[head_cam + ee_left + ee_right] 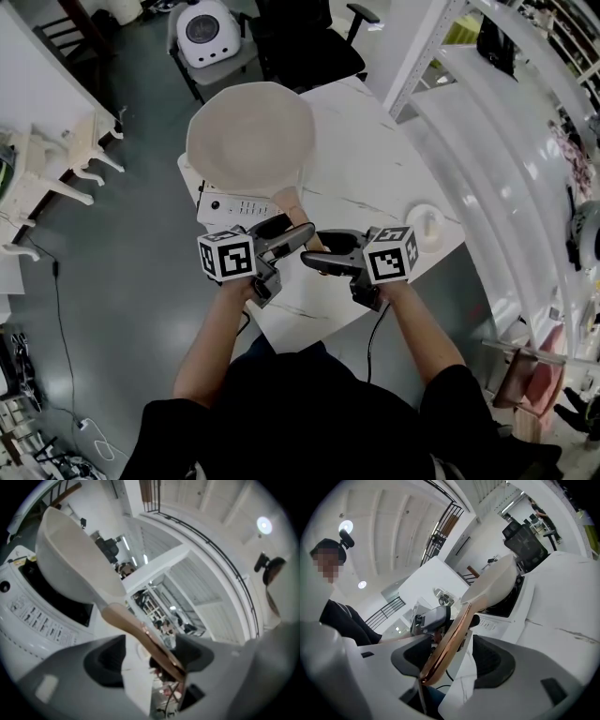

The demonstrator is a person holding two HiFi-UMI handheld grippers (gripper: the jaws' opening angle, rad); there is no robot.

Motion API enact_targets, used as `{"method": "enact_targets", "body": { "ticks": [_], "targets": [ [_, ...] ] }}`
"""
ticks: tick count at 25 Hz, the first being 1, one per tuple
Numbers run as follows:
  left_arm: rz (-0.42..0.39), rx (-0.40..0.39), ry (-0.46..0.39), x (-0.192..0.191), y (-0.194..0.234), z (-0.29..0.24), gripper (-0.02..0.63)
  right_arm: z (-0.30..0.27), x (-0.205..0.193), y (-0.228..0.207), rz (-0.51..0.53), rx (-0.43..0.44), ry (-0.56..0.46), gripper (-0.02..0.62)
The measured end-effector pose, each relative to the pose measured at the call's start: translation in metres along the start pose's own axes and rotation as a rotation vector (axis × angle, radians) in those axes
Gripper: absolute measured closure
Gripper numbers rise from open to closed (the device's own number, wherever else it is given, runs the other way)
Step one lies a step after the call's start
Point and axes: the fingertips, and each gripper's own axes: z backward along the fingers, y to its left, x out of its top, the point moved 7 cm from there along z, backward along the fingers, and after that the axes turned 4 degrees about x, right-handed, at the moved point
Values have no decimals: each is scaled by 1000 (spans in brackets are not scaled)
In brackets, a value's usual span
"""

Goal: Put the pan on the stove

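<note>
Cream round pan (249,136) with copper-toned handle (298,214): seated on white induction stove (223,204), atop white marble tabletop (375,187). Left tongs (150,658): wide open, straddling handle, unclamped. Right tongs (452,658): likewise open, handle between jaws.

The person wears a black short-sleeved top (309,412), seen at six o'clock in the head view. The left gripper (286,239) and right gripper (328,259) are pale grey with dark pads (494,660) on the jaws. Each bears a white cube (227,255) with black square markers. A black cable (372,328) hangs from the right one.
</note>
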Motion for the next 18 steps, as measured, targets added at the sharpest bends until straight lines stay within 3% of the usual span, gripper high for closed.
{"method": "enact_targets", "body": {
  "ticks": [6, 9, 13, 18],
  "targets": [
    [0, 1, -19, 3, -2, 18, 272, 15, 2, 10, -15, -83, -89, 360],
    [-38, 11, -21, 6, -7, 27, 272, 23, 3, 19, 6, -143, -127, 360],
    [-153, 63, -35, 11, -15, 41, 306, 33, 4, 36, 86, -270, -179, 360],
    [-356, 138, -91, 17, -32, 58, 447, 46, 3, 64, 216, -456, -283, 388]
  ]
}}
